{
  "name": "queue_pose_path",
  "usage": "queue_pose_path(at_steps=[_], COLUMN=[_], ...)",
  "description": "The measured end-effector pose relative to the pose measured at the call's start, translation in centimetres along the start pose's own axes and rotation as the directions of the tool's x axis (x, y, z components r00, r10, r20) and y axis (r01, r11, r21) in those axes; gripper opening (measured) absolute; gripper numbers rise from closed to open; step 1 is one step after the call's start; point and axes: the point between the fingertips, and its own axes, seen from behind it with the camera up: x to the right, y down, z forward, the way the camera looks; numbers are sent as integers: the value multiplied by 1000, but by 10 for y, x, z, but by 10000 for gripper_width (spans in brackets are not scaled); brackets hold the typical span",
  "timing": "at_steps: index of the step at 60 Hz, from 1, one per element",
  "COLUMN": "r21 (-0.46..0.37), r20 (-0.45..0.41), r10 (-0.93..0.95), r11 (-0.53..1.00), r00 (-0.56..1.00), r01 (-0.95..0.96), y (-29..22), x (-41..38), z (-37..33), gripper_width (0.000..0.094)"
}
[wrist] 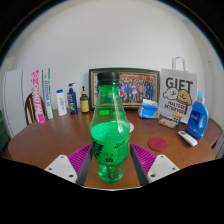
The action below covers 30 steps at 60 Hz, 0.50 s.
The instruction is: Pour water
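Standing upright on the worktop (40, 142), the green bottle (109, 128) is sitting between the fingers of the hand-held gripper (110, 160), which look spread wide with gaps either side. It is probably smooth, slippery plastic, heavy with liquid; gripping mid-body seems best. Behind, a white bag (178, 93) is reading "GIFT"

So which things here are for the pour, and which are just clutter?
Job: green bottle, standing between the gripper fingers; white cup behind it.
Clutter: toiletry bottles, framed photo, gift bag, blue bottle, pink coaster.
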Motion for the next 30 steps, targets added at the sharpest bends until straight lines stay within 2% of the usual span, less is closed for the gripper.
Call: queue_pose_path(at_steps=[2, 5, 8, 15, 22, 30], r21=[12, 25, 49, 76, 90, 112], r20=[-4, -11, -17, -39, -62, -16], r10=[-8, -14, -13, -15, -22, 34], r11=[1000, 1000, 999, 997, 996, 993], r00=[1000, 1000, 1000, 999, 998, 999], r01=[8, 14, 14, 18, 27, -32], y=[1, 2, -1, -3, -10, -41], x=[-1, -3, -3, 1, 1, -29], z=[4, 8, 10, 9, 5, 1], gripper_width=[683, 539, 522, 372, 330, 328])
